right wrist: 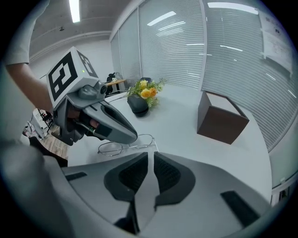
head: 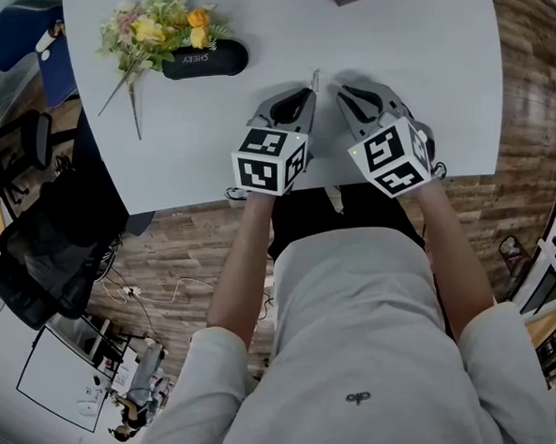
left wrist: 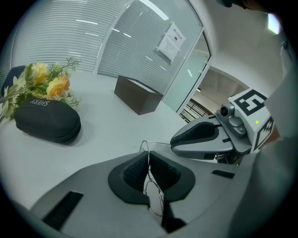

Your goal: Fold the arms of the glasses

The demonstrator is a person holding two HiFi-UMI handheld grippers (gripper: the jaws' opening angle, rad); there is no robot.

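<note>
The left gripper (left wrist: pixel 148 160) was clamped shut on the wire-rimmed glasses (right wrist: pixel 125 147). The thin metal frame ran up between its ribbed pads, with one lens ring showing past the fingertips and another behind them.

The right gripper (right wrist: pixel 151 160) held nothing. Its jaws stood only a narrow slit apart, and bare table (head: pixel 420 86) showed through the gap. The nearest end of the glasses lay just beyond its tips. That end was perhaps a hinge or an arm end, but the wire was too fine to be sure.

In the head view the glasses were well apart from the black glasses case (head: pixel 204 58), nearer the person and to its right, and were hardly more than a thin line there. The two grippers sat side by side on that same near side of the case, tips angled toward each other, with the glasses between them.

A spray of yellow and orange flowers (head: pixel 154 32) lay against the case on its far left side. A dark brown box (right wrist: pixel 221 118) stood well to the right of the case, by the table's far edge.
</note>
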